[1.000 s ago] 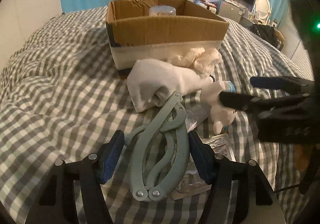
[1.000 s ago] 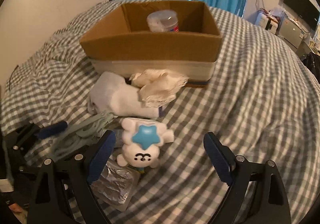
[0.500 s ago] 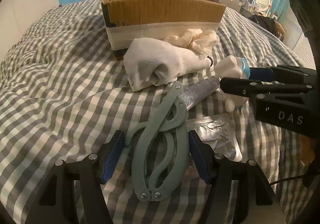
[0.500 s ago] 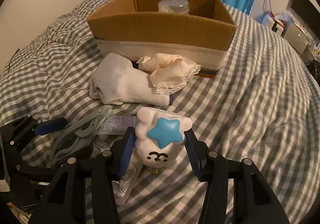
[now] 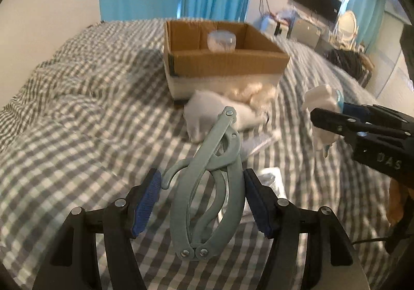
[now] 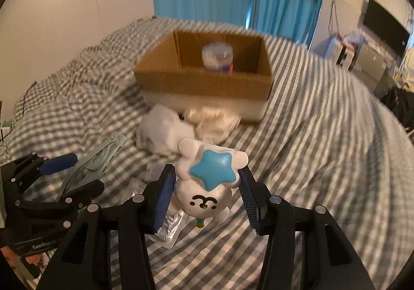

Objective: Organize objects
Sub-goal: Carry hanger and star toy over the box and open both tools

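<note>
My left gripper (image 5: 201,202) is shut on a pale green plastic clip tool (image 5: 209,194) and holds it above the checked bed cover. My right gripper (image 6: 205,193) is shut on a white toy with a blue star (image 6: 209,181), lifted off the bed; the toy also shows at the right of the left wrist view (image 5: 322,106). An open cardboard box (image 5: 227,62) stands ahead on the bed with a clear plastic jar (image 6: 216,57) inside. A white glove (image 5: 204,114) and a cream lace cloth (image 6: 214,121) lie in front of the box.
A foil packet (image 6: 170,225) and a small tube (image 5: 261,141) lie on the bed under the grippers. Blue curtains hang behind the bed. A TV and furniture stand at the far right.
Both grippers have risen off the bed with their objects. The right gripper closed on the star toy and lifted it. The box now looks farther off and its inside shows.
</note>
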`<state>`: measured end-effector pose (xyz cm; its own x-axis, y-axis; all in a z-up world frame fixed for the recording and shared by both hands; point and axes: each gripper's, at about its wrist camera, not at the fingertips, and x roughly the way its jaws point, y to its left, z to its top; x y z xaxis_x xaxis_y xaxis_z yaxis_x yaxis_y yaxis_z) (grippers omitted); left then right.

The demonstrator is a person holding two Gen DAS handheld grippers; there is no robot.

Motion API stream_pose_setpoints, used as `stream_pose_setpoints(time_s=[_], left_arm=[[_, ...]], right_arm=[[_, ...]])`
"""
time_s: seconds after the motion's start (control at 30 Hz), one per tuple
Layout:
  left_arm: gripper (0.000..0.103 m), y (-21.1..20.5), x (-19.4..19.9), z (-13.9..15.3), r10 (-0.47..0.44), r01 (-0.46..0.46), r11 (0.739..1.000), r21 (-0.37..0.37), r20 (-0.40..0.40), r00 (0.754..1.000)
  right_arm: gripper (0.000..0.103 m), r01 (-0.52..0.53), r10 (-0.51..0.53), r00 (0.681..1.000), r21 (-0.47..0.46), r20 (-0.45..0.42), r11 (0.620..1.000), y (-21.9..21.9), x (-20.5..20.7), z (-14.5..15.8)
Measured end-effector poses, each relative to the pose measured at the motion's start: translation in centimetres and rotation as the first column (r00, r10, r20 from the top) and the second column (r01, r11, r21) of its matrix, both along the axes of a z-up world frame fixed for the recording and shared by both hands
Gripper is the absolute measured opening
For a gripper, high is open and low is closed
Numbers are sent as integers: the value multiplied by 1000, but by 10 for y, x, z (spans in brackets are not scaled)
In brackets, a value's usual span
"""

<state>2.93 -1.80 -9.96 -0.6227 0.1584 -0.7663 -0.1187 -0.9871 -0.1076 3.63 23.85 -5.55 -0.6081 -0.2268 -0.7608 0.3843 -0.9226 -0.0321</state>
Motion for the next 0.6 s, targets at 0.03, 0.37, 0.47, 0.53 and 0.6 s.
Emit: stream_pose_setpoints(time_s=[0.03,0.37,0.47,0.53,0.6], left_arm=[[66,-1,-1,5,6,-6,1000,6,-10,1000],[66,-4,-31,69,52,-47,998,37,-154,987],[66,-2,-49,87,55,-48,998,41,-189,980],[66,-1,-64,97,49,-40,998,50,-202,978],[66,1,-82,106,49,-38,998,55,-219,975]], right_arm=[[50,-1,1,1000,-5,-16,1000,1,1,9],[50,-6,1,991,-34,-132,999,8,-8,75],[50,-13,8,988,-37,-152,999,6,-18,89],[50,-22,14,987,-46,-162,999,4,-28,97],[50,-27,17,985,-53,-172,998,2,-40,105]])
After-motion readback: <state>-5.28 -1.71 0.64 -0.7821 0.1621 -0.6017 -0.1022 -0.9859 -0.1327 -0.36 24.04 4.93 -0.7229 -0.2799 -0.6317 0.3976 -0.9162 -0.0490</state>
